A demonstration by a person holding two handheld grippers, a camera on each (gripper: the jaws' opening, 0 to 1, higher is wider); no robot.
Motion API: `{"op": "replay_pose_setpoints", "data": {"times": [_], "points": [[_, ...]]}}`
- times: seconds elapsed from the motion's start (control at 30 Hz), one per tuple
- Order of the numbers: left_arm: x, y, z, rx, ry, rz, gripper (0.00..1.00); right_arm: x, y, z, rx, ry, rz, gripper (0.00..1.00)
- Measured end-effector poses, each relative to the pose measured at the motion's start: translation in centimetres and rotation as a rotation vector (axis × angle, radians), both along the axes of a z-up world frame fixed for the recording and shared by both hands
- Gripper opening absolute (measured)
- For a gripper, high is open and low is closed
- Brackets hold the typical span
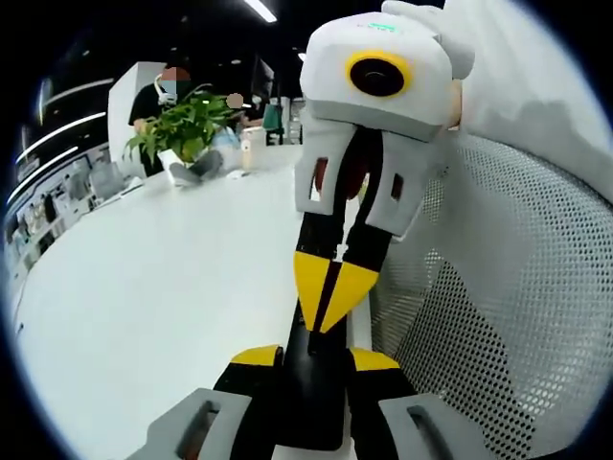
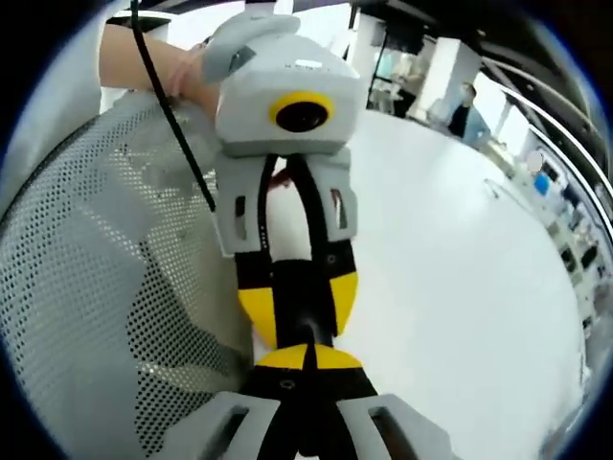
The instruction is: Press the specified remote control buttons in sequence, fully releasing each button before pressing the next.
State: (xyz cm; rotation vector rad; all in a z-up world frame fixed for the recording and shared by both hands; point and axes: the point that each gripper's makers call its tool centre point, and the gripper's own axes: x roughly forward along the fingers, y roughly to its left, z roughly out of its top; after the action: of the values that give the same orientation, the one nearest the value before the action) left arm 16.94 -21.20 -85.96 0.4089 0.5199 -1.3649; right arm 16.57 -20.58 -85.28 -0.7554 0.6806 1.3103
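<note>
Remote [image 1: 311, 407] sits clamped between the jaws of your left gripper [image 1: 316, 358], a dark slab held above the edge of the white table [image 1: 163, 287], beside a mesh chair back [image 1: 508, 297]. Your right gripper [image 1: 330, 297] faces it with jaws together, yellow tips touching the remote's upper face.

**White table, potted plant at the far end**

Ahead of your left gripper's jaws stretches a white table [image 1: 163, 287], its near surface bare. At its far end sits a green potted plant [image 1: 184, 129], with a small white bottle [image 1: 246, 153] just beside it.
</note>
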Motion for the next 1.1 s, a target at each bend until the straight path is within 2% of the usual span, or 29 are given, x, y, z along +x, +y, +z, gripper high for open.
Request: {"op": "replay_pose_setpoints", "data": {"times": [0.37, 0.67, 0.77, 0.97, 1.1], "points": [[0.03, 0.04, 0.04, 0.005, 0.002, 0.022, 0.26, 0.01, 0.12, 0.03, -0.015, -0.008, -0.004, 0.0], [0.1, 0.11, 0.05, 0.0, 0.005, 0.015, 0.25, 0.17, 0.69, 0.04, -0.032, -0.002, 0.043, 0.0], [0.1, 0.09, 0.1, 0.0, 0.006, 0.016, 0.25, 0.09, 0.72, -0.1, -0.084, 0.014, 0.082, 0.0], [0.08, 0.04, 0.06, -0.001, 0.008, 0.01, 0.25, 0.03, 0.76, -0.37, -0.274, 0.058, 0.218, 0.0], [0.07, 0.02, 0.06, -0.004, 0.014, 0.01, 0.25, -0.04, 0.87, -0.5, -0.319, 0.054, 0.245, 0.0]]}}
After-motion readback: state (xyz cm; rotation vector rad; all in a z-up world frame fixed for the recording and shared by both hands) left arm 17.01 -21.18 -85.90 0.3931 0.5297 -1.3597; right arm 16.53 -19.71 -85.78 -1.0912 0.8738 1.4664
